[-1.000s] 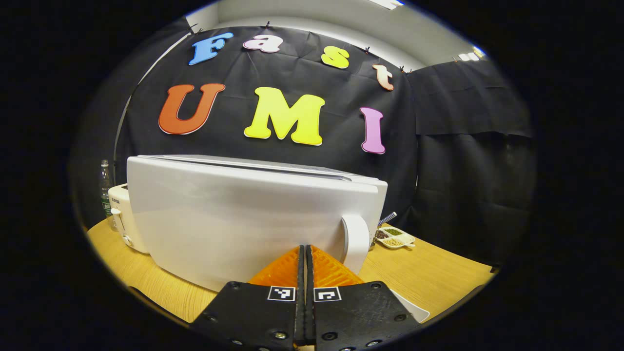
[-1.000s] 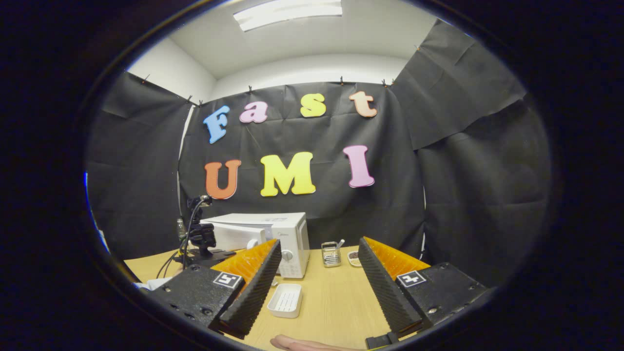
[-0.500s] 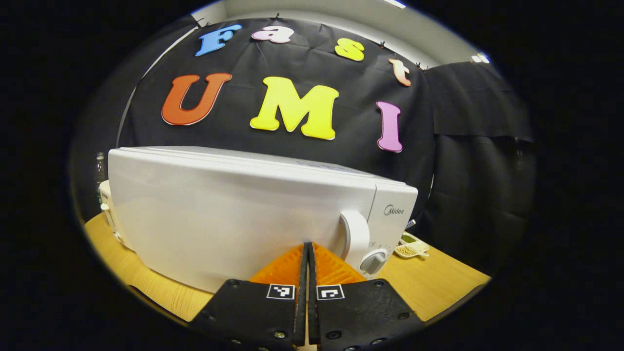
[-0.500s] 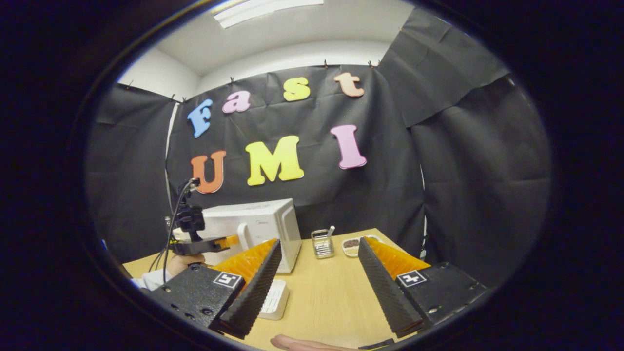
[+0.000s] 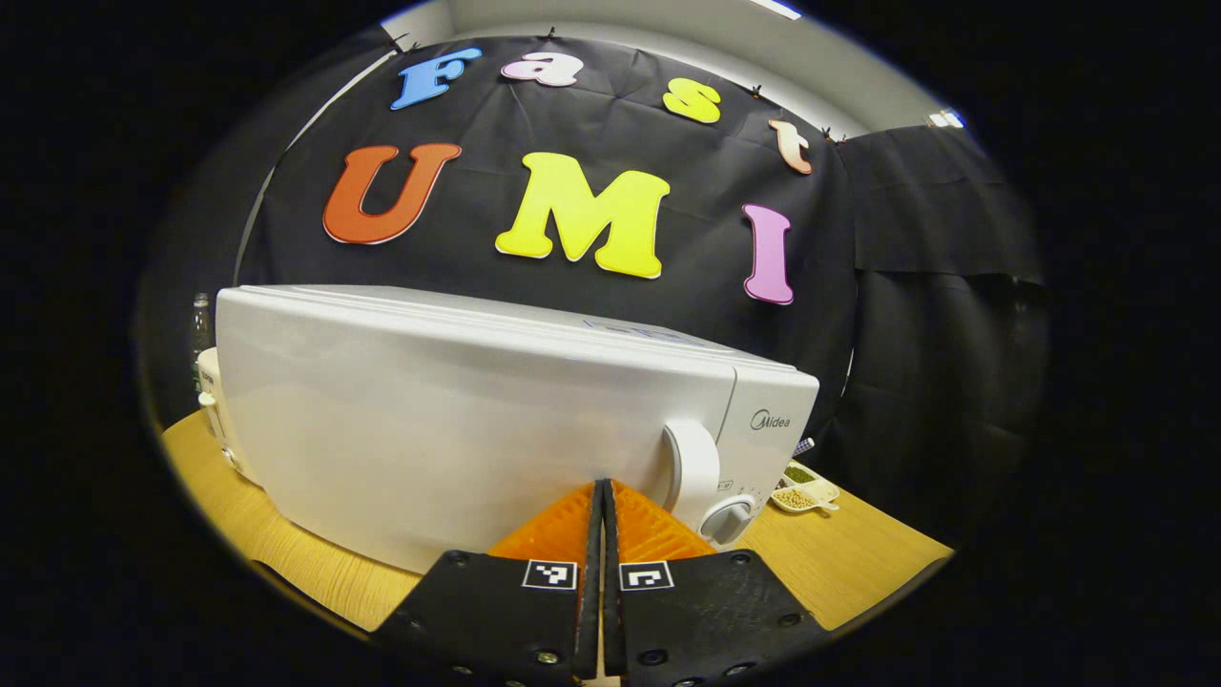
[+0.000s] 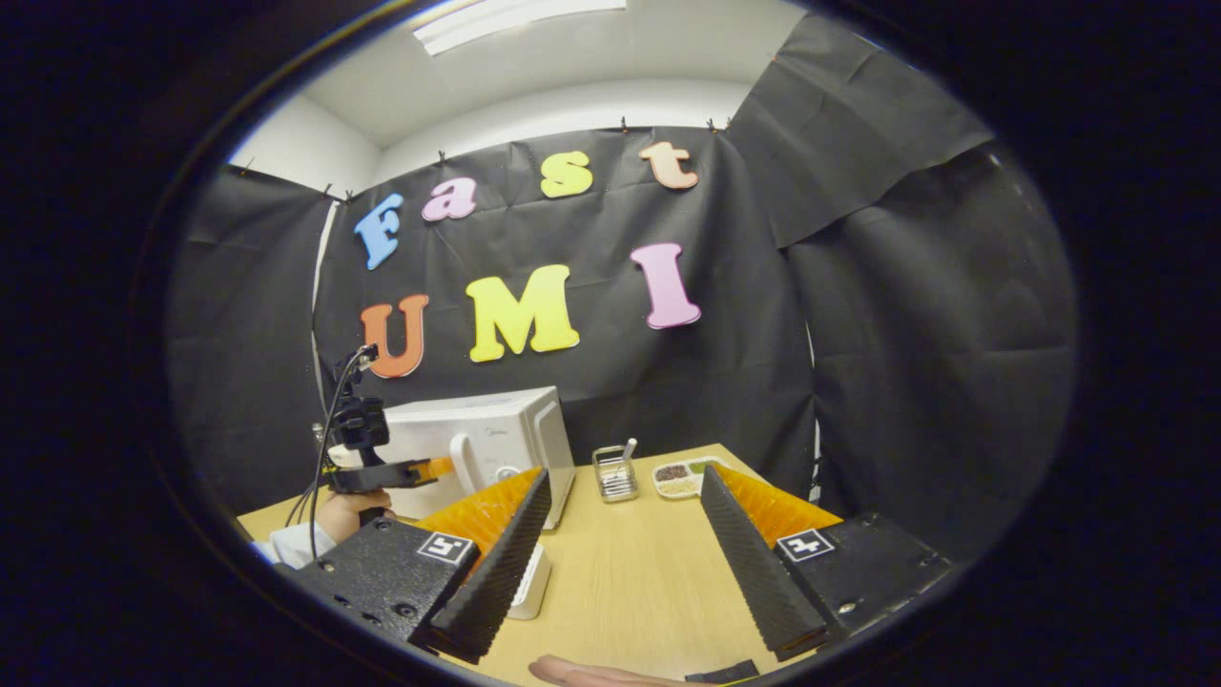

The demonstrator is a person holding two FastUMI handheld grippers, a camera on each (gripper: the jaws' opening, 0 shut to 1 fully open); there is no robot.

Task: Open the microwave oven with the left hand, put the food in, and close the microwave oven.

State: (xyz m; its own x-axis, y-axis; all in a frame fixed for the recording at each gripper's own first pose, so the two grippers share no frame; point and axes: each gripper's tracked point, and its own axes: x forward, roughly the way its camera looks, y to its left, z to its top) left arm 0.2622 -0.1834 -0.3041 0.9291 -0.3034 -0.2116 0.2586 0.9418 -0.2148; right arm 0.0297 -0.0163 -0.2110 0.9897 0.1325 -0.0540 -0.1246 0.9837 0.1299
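The white microwave (image 5: 458,420) stands on the wooden table with its door closed, its white handle (image 5: 694,463) and a knob (image 5: 727,520) at the right. My left gripper (image 5: 601,485) is shut with nothing in it, its tips close against the lower door just left of the handle. In the right gripper view the microwave (image 6: 496,429) sits far off at the left, and the left gripper (image 6: 434,468), held by a hand (image 6: 348,510), points at its door. My right gripper (image 6: 626,477) hangs open and holds nothing above the table. A white tray (image 6: 532,582) lies half hidden behind its left finger.
A divided dish of grains (image 5: 801,491) (image 6: 682,475) and a small metal basket (image 6: 615,472) stand right of the microwave. A white appliance (image 5: 212,401) and a bottle (image 5: 200,320) are behind it on the left. Bare table (image 6: 630,572) lies between the right gripper's fingers.
The microwave door, ajar a second ago, now stands closed against the body. The left gripper stayed shut at the door. The right gripper view has swung right, so the microwave sits further left.
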